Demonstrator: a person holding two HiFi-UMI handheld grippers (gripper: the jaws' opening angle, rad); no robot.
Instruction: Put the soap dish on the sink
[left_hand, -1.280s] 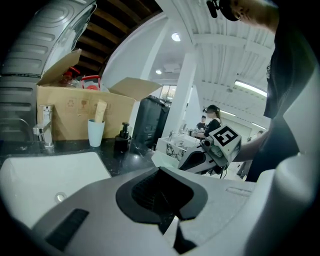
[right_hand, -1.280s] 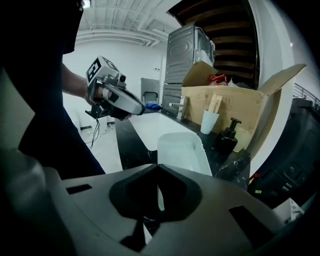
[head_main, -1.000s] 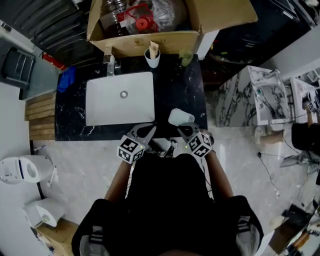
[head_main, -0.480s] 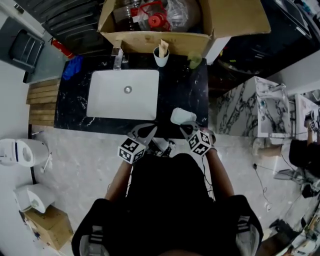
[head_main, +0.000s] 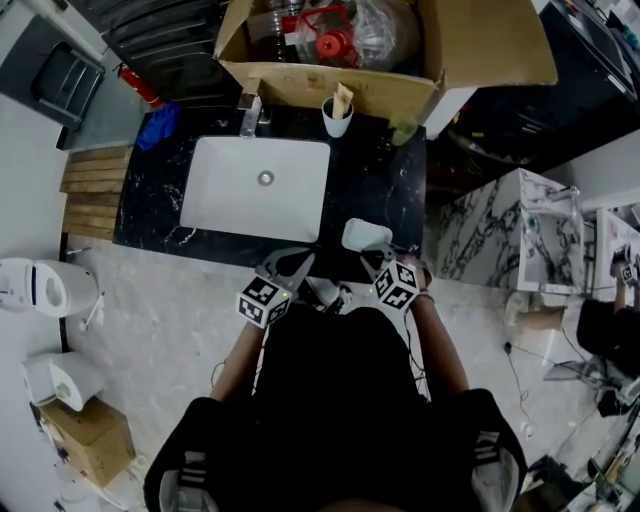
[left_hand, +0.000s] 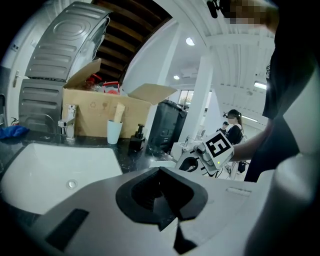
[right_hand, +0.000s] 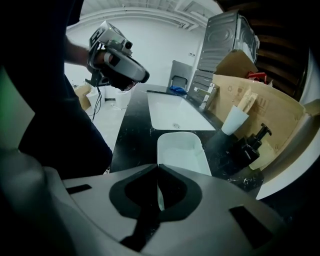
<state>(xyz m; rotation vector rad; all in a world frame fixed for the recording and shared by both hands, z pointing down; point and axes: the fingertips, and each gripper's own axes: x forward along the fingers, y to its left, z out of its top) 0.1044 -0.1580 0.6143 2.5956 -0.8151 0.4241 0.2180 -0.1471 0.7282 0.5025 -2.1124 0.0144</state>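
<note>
Pinching the dish (head_main: 365, 235) by its near rim at the surface's (head_main: 372, 180) front edge, the right gripper (head_main: 376, 258) probably needs next to lift it toward the sink (head_main: 255, 190), while the left gripper's (head_main: 290, 262) jaws are clenched on nothing.

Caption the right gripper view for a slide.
Right gripper shut on the near rim of the white soap dish, sink basin beyond.

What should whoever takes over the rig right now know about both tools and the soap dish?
Left tool: jaws together, empty, near the counter's front edge.
Right tool: jaws shut on the near rim of the white soap dish.
The dish is over the black counter, right of the white basin. Whether it rests there or hangs just above cannot be told.
Done: dish in grip at the sink counter.
Left: probably seat it flat, open the right tool, and draw back.
</note>
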